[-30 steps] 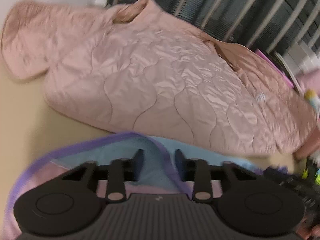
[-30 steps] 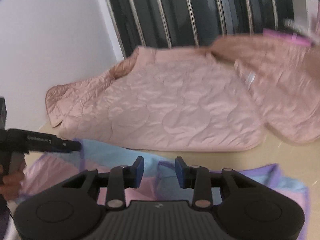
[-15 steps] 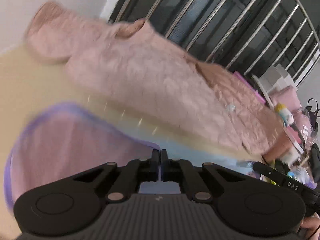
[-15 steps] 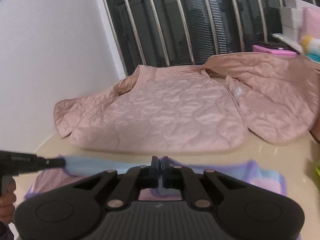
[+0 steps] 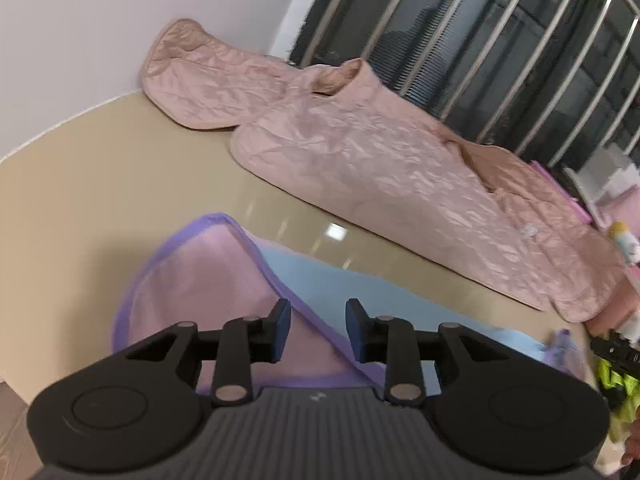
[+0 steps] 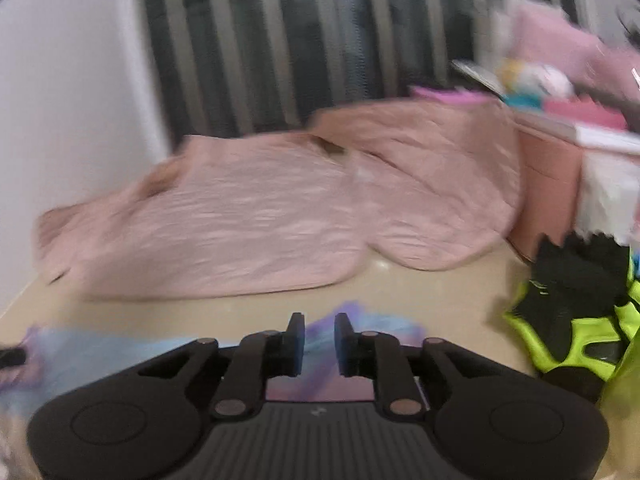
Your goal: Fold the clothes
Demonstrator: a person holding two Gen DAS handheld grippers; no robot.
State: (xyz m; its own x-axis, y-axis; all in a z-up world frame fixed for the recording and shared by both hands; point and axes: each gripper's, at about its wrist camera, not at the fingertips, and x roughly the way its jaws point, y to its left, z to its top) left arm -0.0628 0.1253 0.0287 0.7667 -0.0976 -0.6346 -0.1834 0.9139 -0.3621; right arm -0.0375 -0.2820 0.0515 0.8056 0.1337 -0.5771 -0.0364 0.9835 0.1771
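I have both tools low over the pink-and-blue soft cloth with a purple hem, which lies on the glossy beige surface right in front of me. My left tool has its jaws opening; the purple hem runs between the pads, but they stand clear of it and pinch nothing. My right tool is opening too, over the cloth's bunched far corner, and the blur there hides whether any fabric lies between its pads; I see none gripped.

The quilted dusty-pink satin jacket lies spread flat farther back, against the barred window, well apart from the cloth.

My worry is the fold itself. The pink flap looks loosely laid over the blue layer, so with both tools letting go it could slump or spring back. If I pull away while a pad catches the hem, I would drag the layer askew. On the right, a black and neon-yellow garment sits near the cloth's end; a wide sweep could snag it.
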